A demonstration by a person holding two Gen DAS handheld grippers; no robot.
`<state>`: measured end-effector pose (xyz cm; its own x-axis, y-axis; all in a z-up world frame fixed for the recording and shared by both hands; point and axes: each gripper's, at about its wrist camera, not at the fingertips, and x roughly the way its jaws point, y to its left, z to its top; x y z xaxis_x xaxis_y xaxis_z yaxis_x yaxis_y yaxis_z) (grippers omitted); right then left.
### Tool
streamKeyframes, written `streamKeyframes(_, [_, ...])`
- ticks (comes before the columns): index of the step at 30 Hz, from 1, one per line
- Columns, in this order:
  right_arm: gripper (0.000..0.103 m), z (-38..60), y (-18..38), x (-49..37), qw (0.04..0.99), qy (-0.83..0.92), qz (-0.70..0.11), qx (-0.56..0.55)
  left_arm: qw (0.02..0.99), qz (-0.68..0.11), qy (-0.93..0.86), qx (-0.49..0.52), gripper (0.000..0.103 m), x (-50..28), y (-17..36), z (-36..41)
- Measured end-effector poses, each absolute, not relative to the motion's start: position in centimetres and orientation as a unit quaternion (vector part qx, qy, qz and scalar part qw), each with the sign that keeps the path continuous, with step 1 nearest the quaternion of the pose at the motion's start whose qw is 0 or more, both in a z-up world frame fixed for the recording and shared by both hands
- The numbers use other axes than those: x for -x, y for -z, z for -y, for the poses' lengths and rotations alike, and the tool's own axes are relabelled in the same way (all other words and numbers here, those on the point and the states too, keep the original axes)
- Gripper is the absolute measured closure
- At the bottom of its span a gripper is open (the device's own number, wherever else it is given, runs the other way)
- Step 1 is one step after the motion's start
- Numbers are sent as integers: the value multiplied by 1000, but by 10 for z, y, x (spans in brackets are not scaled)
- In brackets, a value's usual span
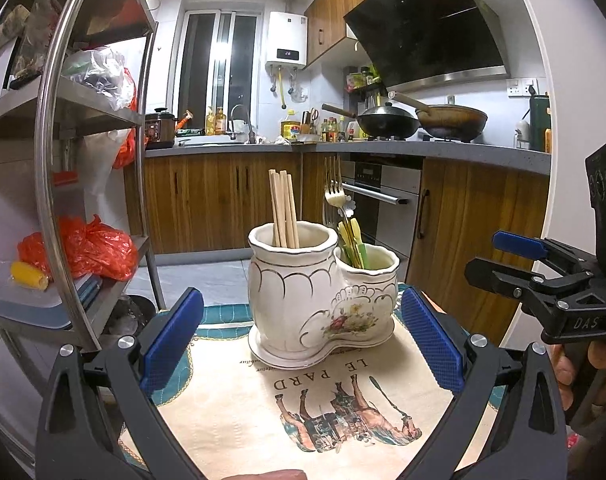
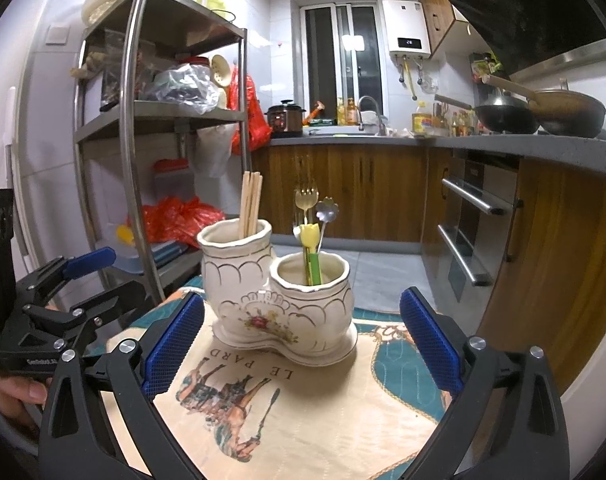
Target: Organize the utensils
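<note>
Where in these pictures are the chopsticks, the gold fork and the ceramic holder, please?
chopsticks [image 1: 284, 212], left wrist view, on the middle of the bundle above the taller cup.
gold fork [image 2: 306, 197], right wrist view, on its tines.
ceramic holder [image 1: 291, 300], left wrist view, on the taller cup's front wall.

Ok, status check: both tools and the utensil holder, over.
Left tool open, empty. Right tool open, empty. Ceramic holder upright on the cloth: chopsticks in the taller cup, fork and spoons in the shorter. Nothing in the way.
</note>
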<state>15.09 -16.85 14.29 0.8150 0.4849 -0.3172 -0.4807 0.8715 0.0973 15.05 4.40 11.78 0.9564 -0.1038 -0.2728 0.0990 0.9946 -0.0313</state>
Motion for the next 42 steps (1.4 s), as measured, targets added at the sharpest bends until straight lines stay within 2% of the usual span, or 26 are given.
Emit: streamKeyframes(42, [5,169,-143,-150,952,-256,-167,-5,989,-137,53,8,5,-148,-121,-43])
